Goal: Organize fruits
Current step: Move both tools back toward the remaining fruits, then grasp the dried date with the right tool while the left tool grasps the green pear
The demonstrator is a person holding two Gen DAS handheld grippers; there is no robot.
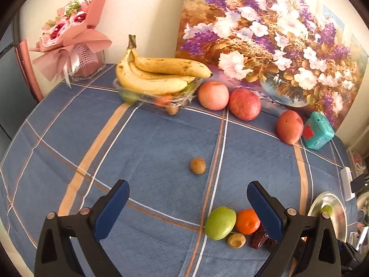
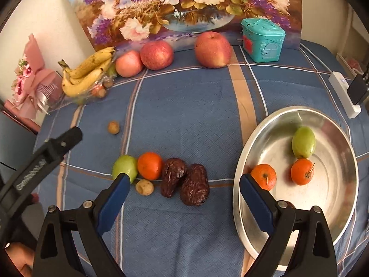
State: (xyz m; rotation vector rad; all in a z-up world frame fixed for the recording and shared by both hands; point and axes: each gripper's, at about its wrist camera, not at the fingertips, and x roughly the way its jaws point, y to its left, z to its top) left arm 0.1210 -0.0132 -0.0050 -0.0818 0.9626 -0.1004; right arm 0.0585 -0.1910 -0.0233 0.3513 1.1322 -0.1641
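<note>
The right gripper hangs with its blue-padded fingers released and wide, nothing between them. Just beyond, at 12 o'clock, two wrinkled dark-red dates lie touching on the blue checked cloth of the surface, with a small orange tangerine, a green plum-like fruit and a small tan round fruit at 11 o'clock. The shiny metal bowl at 2 o'clock already holds two tangerines and one green fruit. I judge that a fruit is to be chosen next; the dates call for lowering and closing. The left gripper is released too. Farther, a lone tan fruit, three red apples and yellow bananas.
</note>
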